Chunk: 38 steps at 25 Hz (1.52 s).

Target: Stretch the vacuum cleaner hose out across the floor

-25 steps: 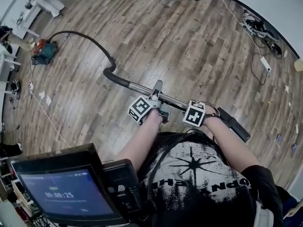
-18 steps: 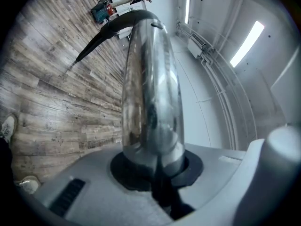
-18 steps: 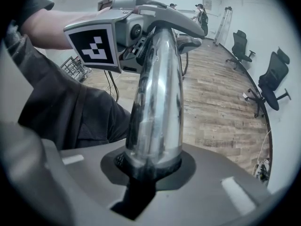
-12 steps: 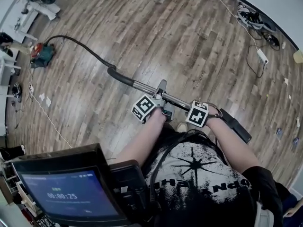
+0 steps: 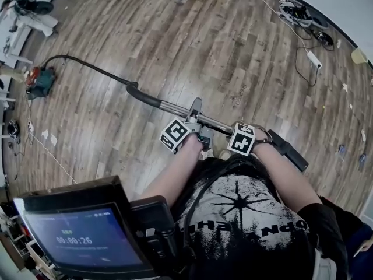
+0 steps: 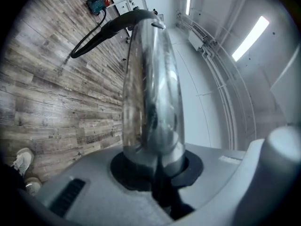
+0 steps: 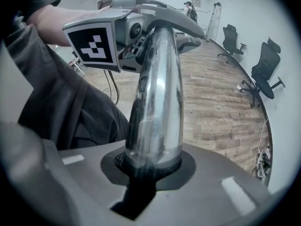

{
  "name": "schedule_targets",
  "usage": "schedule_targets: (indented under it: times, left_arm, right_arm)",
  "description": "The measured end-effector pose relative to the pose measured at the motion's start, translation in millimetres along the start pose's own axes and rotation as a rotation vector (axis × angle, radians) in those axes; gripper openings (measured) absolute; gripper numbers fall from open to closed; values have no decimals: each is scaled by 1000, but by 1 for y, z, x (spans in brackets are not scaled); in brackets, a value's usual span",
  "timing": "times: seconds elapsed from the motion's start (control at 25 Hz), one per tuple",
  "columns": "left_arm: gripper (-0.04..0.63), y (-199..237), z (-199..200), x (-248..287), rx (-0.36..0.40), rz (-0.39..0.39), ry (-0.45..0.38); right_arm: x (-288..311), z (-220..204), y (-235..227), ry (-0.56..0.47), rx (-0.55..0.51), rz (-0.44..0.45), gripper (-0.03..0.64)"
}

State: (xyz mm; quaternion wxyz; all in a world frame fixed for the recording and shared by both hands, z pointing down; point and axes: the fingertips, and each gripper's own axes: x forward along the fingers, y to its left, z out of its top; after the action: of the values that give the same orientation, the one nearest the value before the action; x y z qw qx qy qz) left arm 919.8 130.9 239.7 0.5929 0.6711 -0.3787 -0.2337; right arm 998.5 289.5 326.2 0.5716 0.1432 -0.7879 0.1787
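Left hand-held gripper (image 5: 197, 127): clamped on metal wand (image 5: 172, 107).
Right hand-held gripper (image 5: 252, 134): clamped on metal wand.
Metal wand: rigid, probably slick.
Hose (image 5: 93, 67): flexible, likely light, springy.

wand (image 5: 175, 108): glossy chrome metal | hose (image 5: 96, 69): matt plastic | floor (image 5: 233, 57): matt wood planks

Grey-brown wood-plank floor (image 5: 233, 57) throughout. White wall (image 5: 349, 4) along floor's far right edge; power strip (image 5: 313, 58), tangled cables (image 5: 291, 10) at its foot. Black office chairs (image 7: 268, 69) near wall. Ceiling strip lights (image 6: 249, 36) lit. Paper scraps (image 5: 49, 137) near floor's left edge.
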Motion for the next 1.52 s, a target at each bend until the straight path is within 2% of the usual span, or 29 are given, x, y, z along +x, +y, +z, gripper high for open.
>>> schedule_targets:
  times: [0.28, 0.44, 0.72, 0.96, 1.08, 1.24, 1.4, 1.52]
  left_arm:
    - [46, 5, -6, 5, -23, 10, 4]
    - [46, -3, -18, 13, -21, 9, -31]
    - [46, -19, -65, 22, -19, 5, -74]
    - [52, -24, -98, 33, 23, -1, -62]
    - [71, -21, -118, 37, 60, 20, 3]
    - [134, -12, -141, 41, 135, 20, 167]
    - [193, 9, -163, 40, 119, 20, 355]
    - [213, 25, -176, 40, 105, 18, 460]
  right_arm:
    - [0, -7, -2, 18, 2, 16, 78]
    - [-10, -24, -12, 20, -29, 20, 78]
    - [-30, -74, -18, 17, -68, 16, 77]
    - [-33, -106, -19, -15, -57, 7, 77]
    - [-33, -121, -18, -5, -42, 11, 77]
    - [-28, -130, -31, 25, -79, -13, 77]
    - [-16, -142, -50, 89, -145, -19, 75]
    - [-4, -152, -67, 119, -150, -18, 75]
